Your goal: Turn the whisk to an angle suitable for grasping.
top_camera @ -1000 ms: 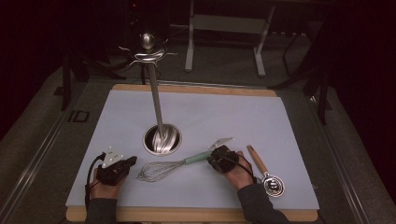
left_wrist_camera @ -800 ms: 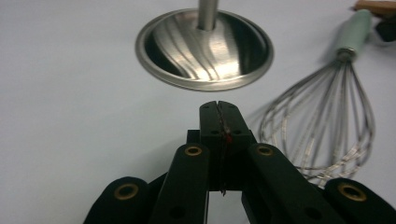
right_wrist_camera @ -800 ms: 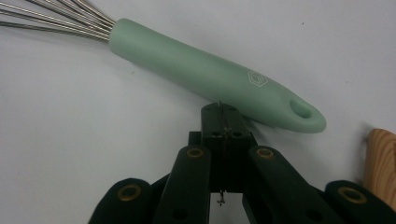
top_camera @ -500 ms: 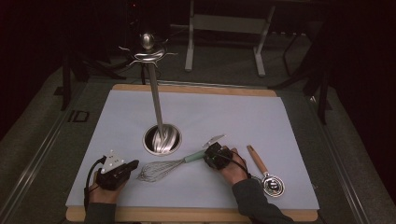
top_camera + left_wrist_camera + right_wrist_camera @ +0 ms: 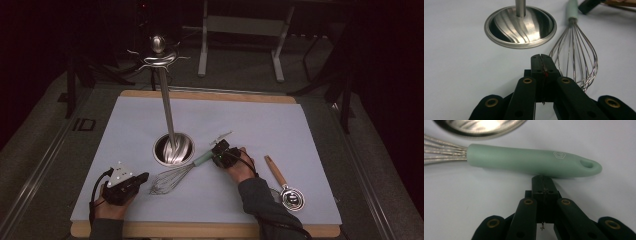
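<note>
I have the right hand-held gripper [image 5: 218,150] with its jaws pressed fully together and holding nothing, its tip right at the pale green handle of the whisk [image 5: 177,174], near the handle's hanging-hole end as my right gripper view shows. The whisk lies flat on the surface [image 5: 280,130] toward its near edge, just in front of the round steel base of the stand [image 5: 173,148], wire end pointing to the left hand-held gripper [image 5: 142,177], which sits just beside the wires, also shut tight and empty. A wooden-handled strainer [image 5: 285,187] lies by the near right corner.
</note>
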Demonstrator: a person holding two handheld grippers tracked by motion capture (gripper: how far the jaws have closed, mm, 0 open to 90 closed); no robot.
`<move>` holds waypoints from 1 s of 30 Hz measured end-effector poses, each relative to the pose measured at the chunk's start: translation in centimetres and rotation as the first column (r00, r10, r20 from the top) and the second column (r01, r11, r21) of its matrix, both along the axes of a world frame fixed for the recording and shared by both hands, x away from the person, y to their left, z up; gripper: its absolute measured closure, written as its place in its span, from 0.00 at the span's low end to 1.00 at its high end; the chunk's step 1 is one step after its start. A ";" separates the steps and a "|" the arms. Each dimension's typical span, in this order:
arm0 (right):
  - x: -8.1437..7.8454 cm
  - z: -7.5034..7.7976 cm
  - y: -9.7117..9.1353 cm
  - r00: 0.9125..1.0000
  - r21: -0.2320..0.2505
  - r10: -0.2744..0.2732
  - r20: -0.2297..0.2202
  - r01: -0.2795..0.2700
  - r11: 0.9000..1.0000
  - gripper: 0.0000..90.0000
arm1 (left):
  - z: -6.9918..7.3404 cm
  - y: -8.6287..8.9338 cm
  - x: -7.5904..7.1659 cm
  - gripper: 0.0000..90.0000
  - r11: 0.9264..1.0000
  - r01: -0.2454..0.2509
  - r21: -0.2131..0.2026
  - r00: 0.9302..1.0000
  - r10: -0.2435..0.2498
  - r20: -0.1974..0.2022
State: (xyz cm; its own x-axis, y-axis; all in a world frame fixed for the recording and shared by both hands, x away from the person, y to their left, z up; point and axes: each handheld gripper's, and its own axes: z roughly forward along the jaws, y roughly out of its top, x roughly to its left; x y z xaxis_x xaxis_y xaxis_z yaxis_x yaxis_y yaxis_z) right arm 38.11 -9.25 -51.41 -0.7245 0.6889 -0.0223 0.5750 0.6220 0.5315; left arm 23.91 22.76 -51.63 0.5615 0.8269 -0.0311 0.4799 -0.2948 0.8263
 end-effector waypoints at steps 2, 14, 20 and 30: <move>0.4 0.0 0.3 1.000 -0.003 -0.007 0.015 0.007 1.000 1.00 | -0.1 -0.1 0.0 1.00 1.000 0.018 0.006 1.000 -0.018 -0.011; -0.9 2.3 -2.0 0.998 0.039 -0.020 0.060 0.018 0.999 1.00 | -0.9 -1.8 0.3 1.00 0.993 0.089 0.079 0.994 -0.084 -0.067; -2.0 3.6 -3.9 0.996 0.077 -0.031 0.089 0.024 0.997 0.99 | -1.1 -3.4 0.2 1.00 0.984 0.139 0.110 0.988 -0.130 -0.085; -2.3 3.6 -5.8 0.995 0.079 -0.050 0.085 0.043 0.996 0.99 | -1.1 -6.9 -0.2 1.00 0.958 0.250 0.139 0.966 -0.237 -0.103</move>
